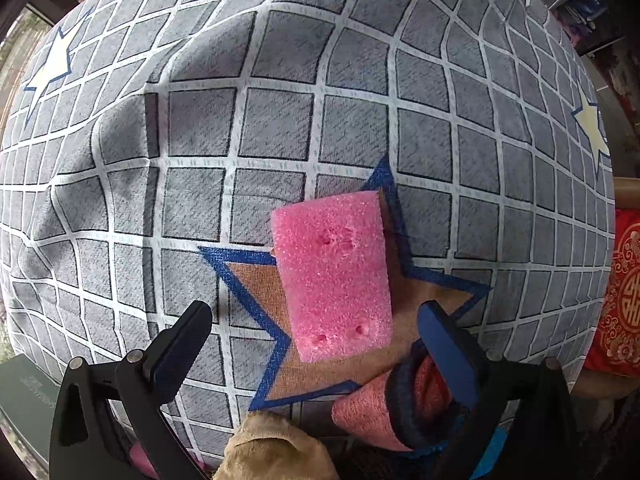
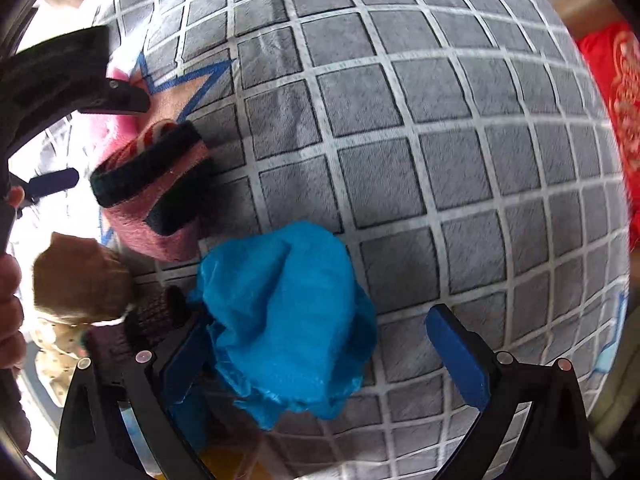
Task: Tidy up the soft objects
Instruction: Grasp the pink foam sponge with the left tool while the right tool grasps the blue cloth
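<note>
Pink sponge (image 1: 334,276) between spread left tongs (image 1: 320,328), blue cloth (image 2: 288,340) between spread right tongs (image 2: 324,344)

Bed with grey grid-pattern sheet (image 1: 280,128), white lines, blue-outlined stars. Lying on it: 1 pink sponge block (image 1: 334,280) on a tan star (image 1: 264,284); 1 rolled pink-and-dark cloth (image 2: 156,196) just beside it; 1 crumpled blue cloth (image 2: 284,320); 1 tan plush toy (image 2: 80,276) near the edge.
</note>
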`<action>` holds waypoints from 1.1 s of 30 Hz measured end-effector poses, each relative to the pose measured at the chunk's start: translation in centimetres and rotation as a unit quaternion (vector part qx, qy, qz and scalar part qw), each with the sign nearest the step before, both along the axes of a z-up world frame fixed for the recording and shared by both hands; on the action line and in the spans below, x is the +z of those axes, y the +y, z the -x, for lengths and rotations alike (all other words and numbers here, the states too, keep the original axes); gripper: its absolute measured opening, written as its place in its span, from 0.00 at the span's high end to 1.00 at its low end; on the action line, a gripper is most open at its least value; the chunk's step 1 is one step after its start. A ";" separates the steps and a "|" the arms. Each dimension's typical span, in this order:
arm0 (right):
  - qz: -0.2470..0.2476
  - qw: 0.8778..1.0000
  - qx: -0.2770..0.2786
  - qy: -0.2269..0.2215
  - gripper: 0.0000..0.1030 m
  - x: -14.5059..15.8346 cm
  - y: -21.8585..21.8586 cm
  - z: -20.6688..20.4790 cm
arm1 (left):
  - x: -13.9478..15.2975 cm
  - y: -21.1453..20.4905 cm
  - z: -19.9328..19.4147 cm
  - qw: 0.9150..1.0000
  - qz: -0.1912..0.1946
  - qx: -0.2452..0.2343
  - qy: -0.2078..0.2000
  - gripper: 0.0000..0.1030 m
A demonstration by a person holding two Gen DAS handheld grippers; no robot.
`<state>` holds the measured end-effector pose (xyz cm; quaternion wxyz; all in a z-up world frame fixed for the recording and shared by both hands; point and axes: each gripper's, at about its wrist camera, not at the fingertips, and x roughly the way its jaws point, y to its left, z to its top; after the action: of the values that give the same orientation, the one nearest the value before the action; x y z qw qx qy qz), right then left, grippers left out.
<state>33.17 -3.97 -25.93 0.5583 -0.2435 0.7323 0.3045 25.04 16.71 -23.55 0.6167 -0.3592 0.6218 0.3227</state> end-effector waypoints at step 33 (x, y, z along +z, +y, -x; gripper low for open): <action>-0.064 0.993 0.100 -0.008 0.62 5.6 0.6 0.0 | 5.6 -1.1 -3.7 0.994 -0.075 -0.078 -0.013 0.52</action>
<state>33.14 -3.40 -20.33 0.5452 -0.2819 0.6788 0.4031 28.74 15.58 -17.92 0.6730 -0.2665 0.6137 0.3152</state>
